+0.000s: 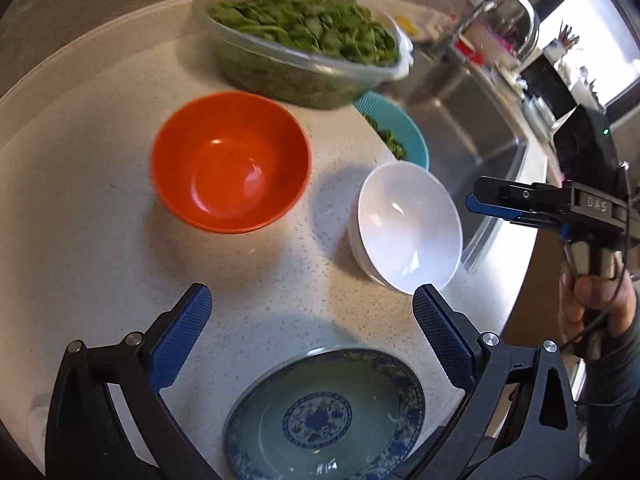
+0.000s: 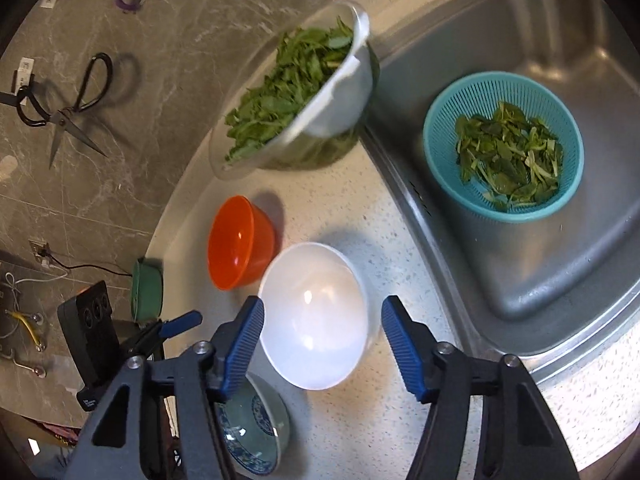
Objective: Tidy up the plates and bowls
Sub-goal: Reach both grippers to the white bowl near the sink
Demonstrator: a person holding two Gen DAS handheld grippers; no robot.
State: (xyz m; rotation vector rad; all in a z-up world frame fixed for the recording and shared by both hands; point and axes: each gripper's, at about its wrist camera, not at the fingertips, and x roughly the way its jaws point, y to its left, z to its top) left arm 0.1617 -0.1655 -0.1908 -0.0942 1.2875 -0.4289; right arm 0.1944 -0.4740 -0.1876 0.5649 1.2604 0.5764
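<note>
Speckled white stone tabletop [image 2: 384, 420] carries one orange plastic bowl [image 1: 231, 163], one white bowl [image 1: 408, 227], one blue-patterned ceramic dish [image 1: 324, 416] and one clear container of greens [image 1: 304, 40]. Left tongs [image 1: 312, 320] gape wide over the dish; right tongs [image 2: 322, 338] gape wide around the white bowl, marked perhaps "DAS".

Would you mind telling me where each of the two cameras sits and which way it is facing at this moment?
Left wrist: on the left tool, jaws open, low over the counter, facing the orange bowl and white bowl; the blue-patterned plate lies nearest. The right tool and the person's hand show at right.
Right wrist: on the right tool, jaws open, looking steeply down on the white bowl beside the sink; the left tool shows at left.
Shared: both bowls, plate, greens container, teal colander.
</note>
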